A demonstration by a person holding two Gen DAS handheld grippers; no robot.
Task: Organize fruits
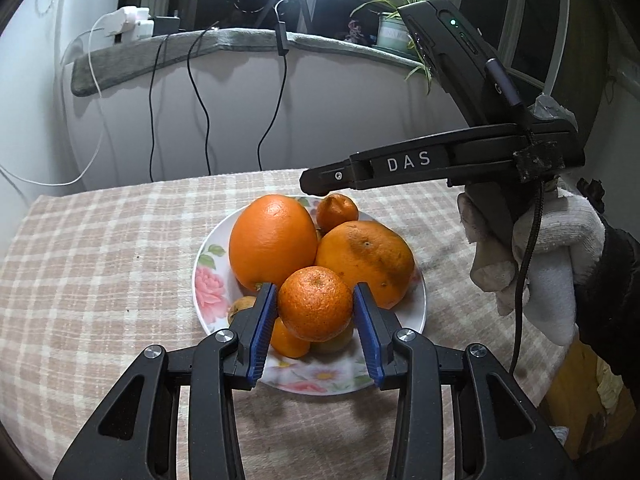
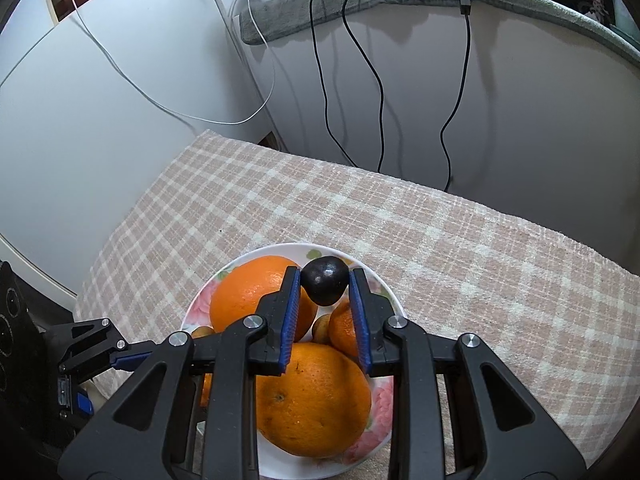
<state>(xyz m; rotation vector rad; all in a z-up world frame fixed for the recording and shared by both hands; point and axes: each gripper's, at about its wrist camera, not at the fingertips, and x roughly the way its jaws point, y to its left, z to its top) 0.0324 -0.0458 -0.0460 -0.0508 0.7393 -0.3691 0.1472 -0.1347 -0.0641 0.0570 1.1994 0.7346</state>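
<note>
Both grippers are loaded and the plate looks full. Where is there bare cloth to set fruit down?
The plate is crowded: oranges fill it. Bare checked cloth lies between the plate's left rim and the table edge, and more beyond the plate toward the wall with the hanging cables.

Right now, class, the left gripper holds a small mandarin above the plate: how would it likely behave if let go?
The mandarin is round, so it would probably roll. Released over the heaped oranges, it may slip off toward the plate rim. Its dimpled skin likely helps the left gripper keep hold.
</note>
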